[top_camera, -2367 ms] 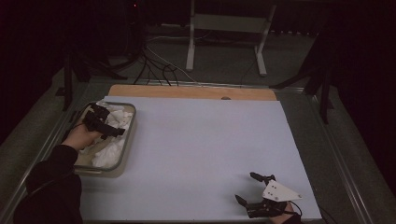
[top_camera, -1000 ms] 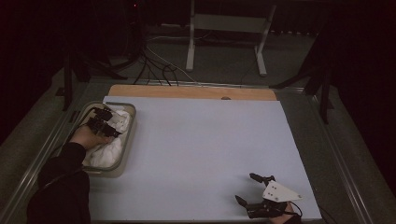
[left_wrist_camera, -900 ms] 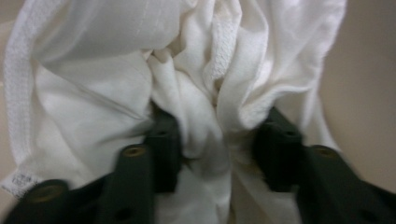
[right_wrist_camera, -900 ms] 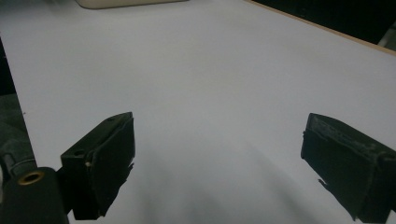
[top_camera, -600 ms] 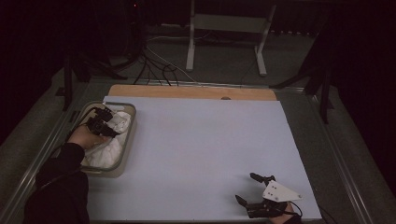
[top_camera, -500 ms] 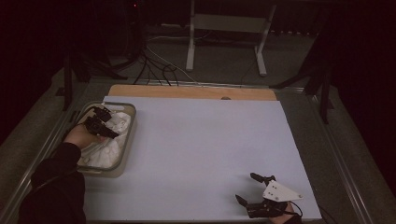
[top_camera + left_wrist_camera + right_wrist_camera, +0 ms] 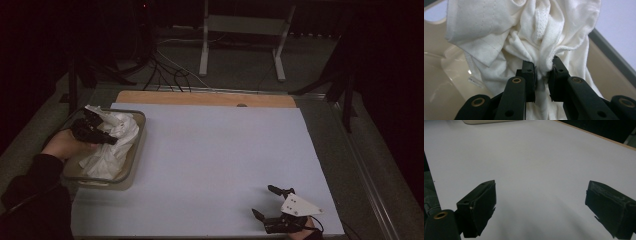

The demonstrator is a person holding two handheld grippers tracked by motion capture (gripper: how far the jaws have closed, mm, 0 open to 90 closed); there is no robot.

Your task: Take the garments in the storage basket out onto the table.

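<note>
Crumpled white knit cloth (image 7: 524, 37) sits in the beige rectangular plastic tub (image 7: 131, 165) at the table's left edge; its lower folds are cut off by the frame. A small tag (image 7: 475, 82) on it is too blurred to read. Your left gripper (image 7: 543, 76) has just closed, pinching a bunched fold. Your right gripper (image 7: 540, 205) rests wide open over the pale blue table sheet (image 7: 215, 150).

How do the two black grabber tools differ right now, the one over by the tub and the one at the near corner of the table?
The left gripper has its jaws pinched shut on a bunched white cloth above the beige tub; the right gripper stands wide open with nothing between its jaws. The left is raised over the tub, the right sits low over the bare white table. Both are black, two-jawed and hand-held.
</note>
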